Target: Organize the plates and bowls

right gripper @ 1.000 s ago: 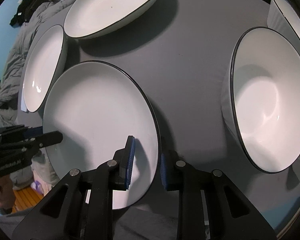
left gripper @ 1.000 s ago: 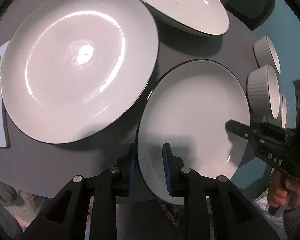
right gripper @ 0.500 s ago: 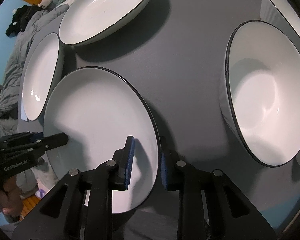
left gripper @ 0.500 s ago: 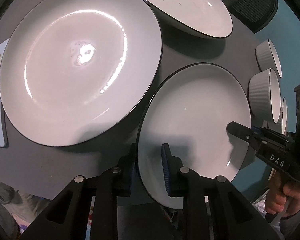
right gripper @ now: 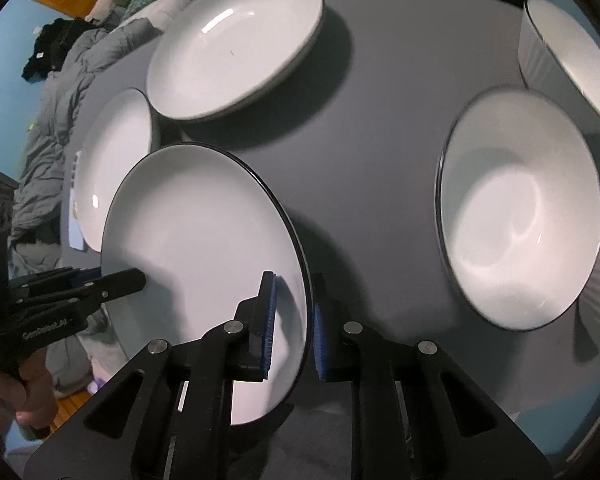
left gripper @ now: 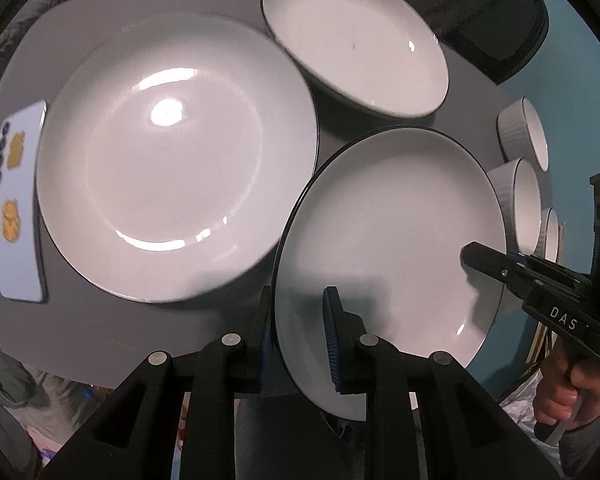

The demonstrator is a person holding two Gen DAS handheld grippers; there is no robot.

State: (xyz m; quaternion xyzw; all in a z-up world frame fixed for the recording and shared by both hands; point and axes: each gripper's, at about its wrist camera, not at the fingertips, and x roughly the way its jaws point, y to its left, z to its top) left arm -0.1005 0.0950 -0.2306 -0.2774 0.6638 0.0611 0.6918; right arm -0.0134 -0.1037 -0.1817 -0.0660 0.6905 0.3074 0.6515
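You have both claws, left claw [left gripper: 300, 334] and right claw [right gripper: 292, 322], closed on opposite rims of the small plate [left gripper: 388, 240], lifted (seemingly) off the table [right gripper: 380, 160]. Next, carry it level over the large plate [left gripper: 172, 156], upper left in the left wrist view, and lower it centred.

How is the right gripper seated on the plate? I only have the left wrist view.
Observer: The right gripper has its jaws straddling the rim of the plate, with one pad on the white face and the other behind the rim.
Operator: The bowls to the right are edge-on for me. Anything in them?
Observer: The nearest bowl is empty, plain white inside.
Operator: And past it?
Observer: The far bowl sits behind it. The part in frame is empty too.
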